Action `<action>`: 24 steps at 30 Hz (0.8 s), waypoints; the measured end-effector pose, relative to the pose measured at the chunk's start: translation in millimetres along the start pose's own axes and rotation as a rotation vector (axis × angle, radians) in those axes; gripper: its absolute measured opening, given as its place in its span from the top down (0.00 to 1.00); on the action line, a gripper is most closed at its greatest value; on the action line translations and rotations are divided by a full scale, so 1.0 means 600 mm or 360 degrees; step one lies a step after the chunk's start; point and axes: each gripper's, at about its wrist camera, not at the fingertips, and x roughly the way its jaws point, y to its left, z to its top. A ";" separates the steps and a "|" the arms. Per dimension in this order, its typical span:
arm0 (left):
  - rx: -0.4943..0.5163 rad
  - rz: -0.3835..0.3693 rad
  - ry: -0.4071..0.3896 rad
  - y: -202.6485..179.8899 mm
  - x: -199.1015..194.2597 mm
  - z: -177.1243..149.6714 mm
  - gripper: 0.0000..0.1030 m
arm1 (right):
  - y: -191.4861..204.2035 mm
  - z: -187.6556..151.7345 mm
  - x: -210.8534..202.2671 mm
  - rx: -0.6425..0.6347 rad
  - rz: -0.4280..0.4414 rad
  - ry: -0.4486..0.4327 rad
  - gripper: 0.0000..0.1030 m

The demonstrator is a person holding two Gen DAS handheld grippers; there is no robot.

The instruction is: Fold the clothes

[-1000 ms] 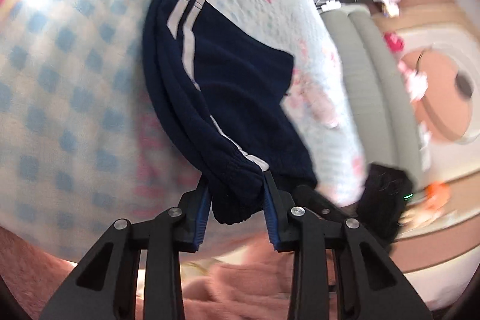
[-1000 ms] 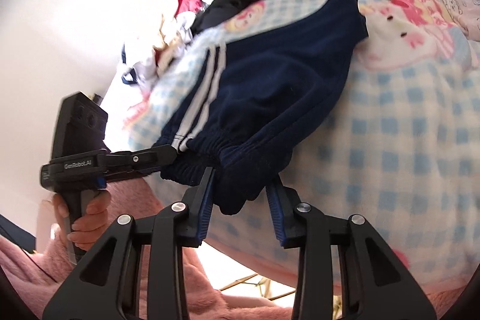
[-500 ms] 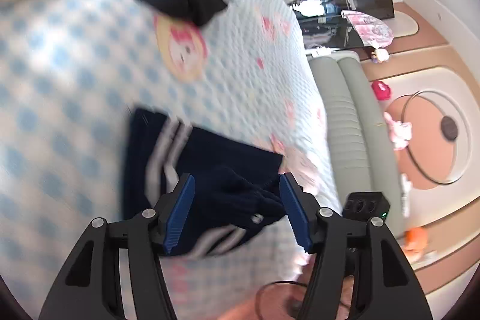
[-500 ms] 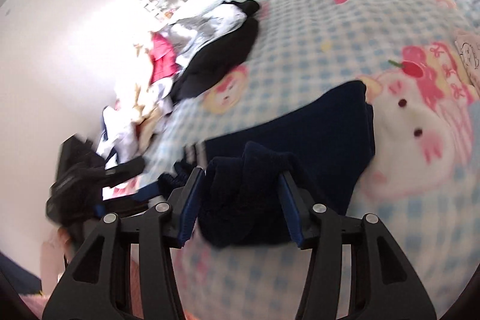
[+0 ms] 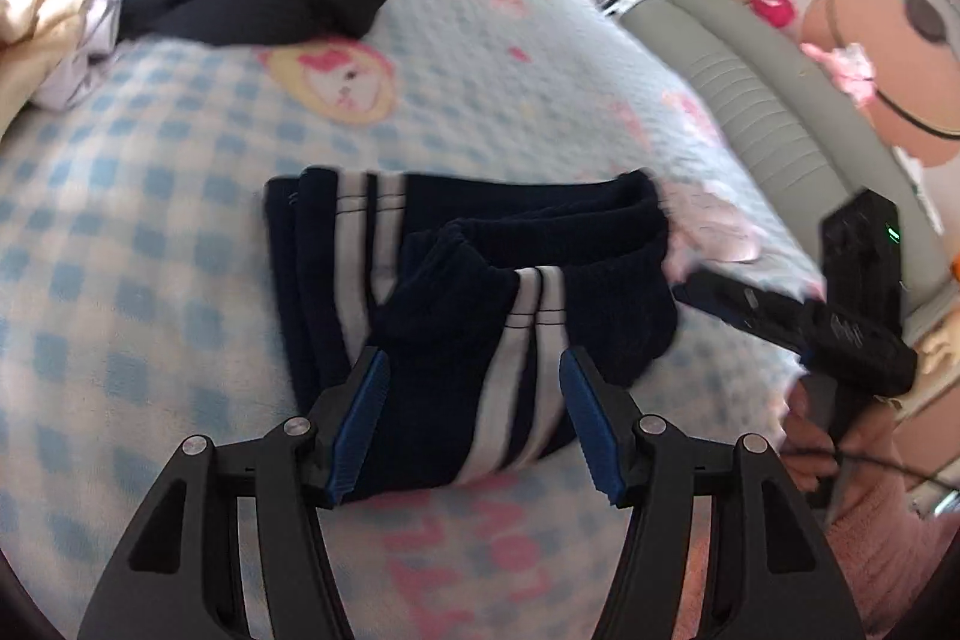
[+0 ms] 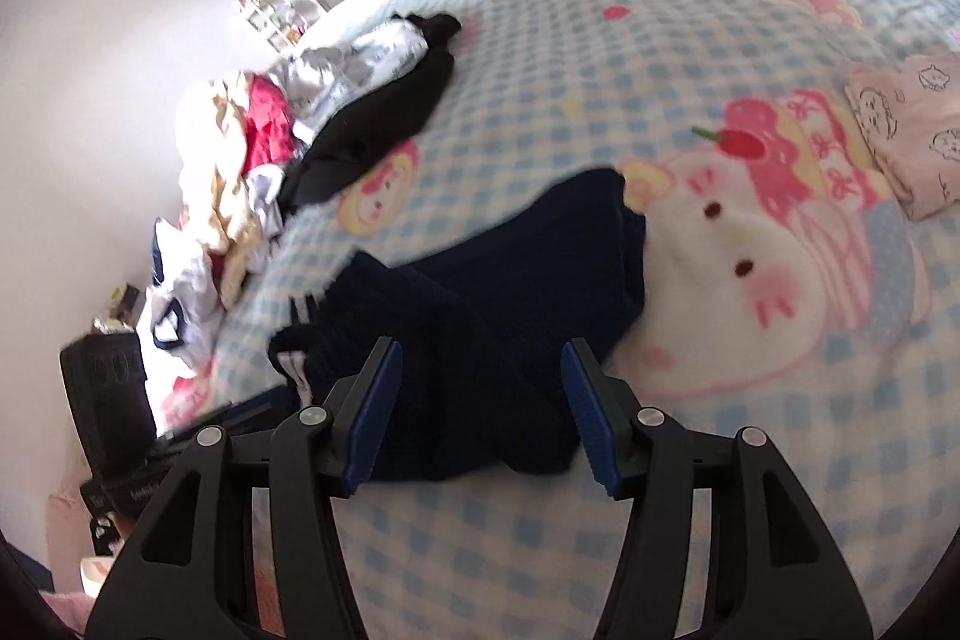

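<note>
Navy shorts with white side stripes [image 5: 468,292] lie folded over on the blue checked blanket [image 5: 150,280]. My left gripper [image 5: 474,418] is open and empty, its jaws just over the near edge of the shorts. My right gripper [image 6: 480,406] is open and empty, above the near edge of the same shorts [image 6: 510,292]. The right gripper also shows in the left wrist view [image 5: 720,304], to the right of the shorts. The left gripper's body shows at the left of the right wrist view [image 6: 114,400].
A pile of unfolded clothes [image 6: 240,148] with a black garment [image 5: 258,4] lies at the far side of the bed. A folded pink garment [image 6: 912,130] lies at the right. A grey headboard cushion [image 5: 768,100] borders the bed.
Both grippers carried the waistband end of the shorts forward over the rest, opened, and let go. The shorts now lie folded on the blanket and both grippers have drawn back a little.
</note>
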 end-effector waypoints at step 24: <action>0.0172 0.0061 -0.0050 -0.025 -0.007 0.050 0.88 | 0.045 -0.023 0.041 -0.0383 0.0003 0.0104 0.81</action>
